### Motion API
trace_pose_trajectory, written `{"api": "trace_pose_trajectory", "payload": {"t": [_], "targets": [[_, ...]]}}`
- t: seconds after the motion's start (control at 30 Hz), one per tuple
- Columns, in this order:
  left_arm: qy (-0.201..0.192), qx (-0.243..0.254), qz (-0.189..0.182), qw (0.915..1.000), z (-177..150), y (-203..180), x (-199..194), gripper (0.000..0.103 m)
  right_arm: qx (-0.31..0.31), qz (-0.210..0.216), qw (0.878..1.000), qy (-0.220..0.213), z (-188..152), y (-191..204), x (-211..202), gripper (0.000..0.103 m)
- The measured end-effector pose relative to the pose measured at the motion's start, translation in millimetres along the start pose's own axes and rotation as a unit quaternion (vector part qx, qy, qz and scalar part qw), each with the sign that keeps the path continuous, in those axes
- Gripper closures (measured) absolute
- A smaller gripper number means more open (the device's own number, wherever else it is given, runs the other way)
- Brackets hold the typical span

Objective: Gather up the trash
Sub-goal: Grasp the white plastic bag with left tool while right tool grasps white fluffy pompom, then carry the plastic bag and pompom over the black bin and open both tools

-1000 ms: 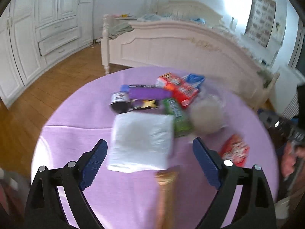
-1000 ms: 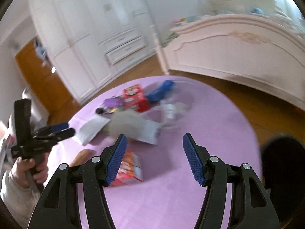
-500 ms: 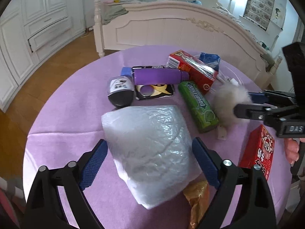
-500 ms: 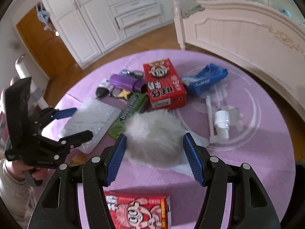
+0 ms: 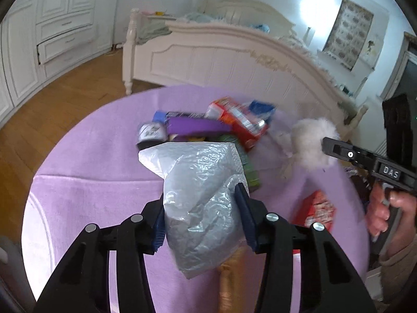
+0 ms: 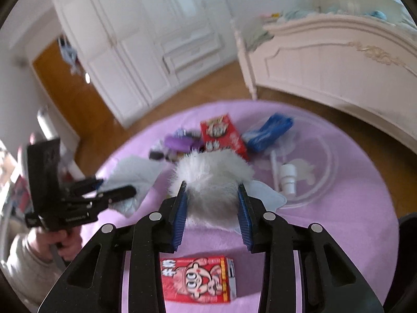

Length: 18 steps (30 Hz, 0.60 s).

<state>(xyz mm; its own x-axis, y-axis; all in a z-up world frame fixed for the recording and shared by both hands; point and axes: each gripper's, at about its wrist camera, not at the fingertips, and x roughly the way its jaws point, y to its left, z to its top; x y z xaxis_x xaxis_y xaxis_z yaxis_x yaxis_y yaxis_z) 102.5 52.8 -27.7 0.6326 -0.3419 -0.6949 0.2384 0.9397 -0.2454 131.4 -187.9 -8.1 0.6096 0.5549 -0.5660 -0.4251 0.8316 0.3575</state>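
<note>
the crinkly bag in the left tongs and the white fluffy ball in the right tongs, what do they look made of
Crinkly translucent white bag: thin plastic film, going by its glossy creases.
White fluffy ball: probably faux fur or plush; long soft fibres stick out at its edge.

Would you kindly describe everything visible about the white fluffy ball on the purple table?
The fluffy ball is a round, off-white puff of long, soft fur-like fibres, slightly blurred. It sits between the blue pads of the right gripper, whose jaws have just been closing and now press its sides in. It lies mid-table over the purple cloth, in front of the red box. The left wrist view shows it at the gripper's tip.
</note>
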Motion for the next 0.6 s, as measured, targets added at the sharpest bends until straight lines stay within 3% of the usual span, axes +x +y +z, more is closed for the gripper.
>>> {"api": "trace_pose_trajectory", "payload": {"t": [0.1,0.3,0.6], "targets": [[-0.012,0.011,-0.025,0.9996,9,-26,-8,0.056,0.023,-0.007,0.999,-0.041,-4,-14,-29,0.068],[-0.015,0.063,-0.093,0.9935,23,-114,2,0.056,0.072,-0.041,0.991,-0.104,-24,-64,-87,0.068],[0.068,0.117,-0.190,0.9723,12,-254,96,0.056,0.188,-0.150,0.961,-0.137,-96,-188,-164,0.068]]}}
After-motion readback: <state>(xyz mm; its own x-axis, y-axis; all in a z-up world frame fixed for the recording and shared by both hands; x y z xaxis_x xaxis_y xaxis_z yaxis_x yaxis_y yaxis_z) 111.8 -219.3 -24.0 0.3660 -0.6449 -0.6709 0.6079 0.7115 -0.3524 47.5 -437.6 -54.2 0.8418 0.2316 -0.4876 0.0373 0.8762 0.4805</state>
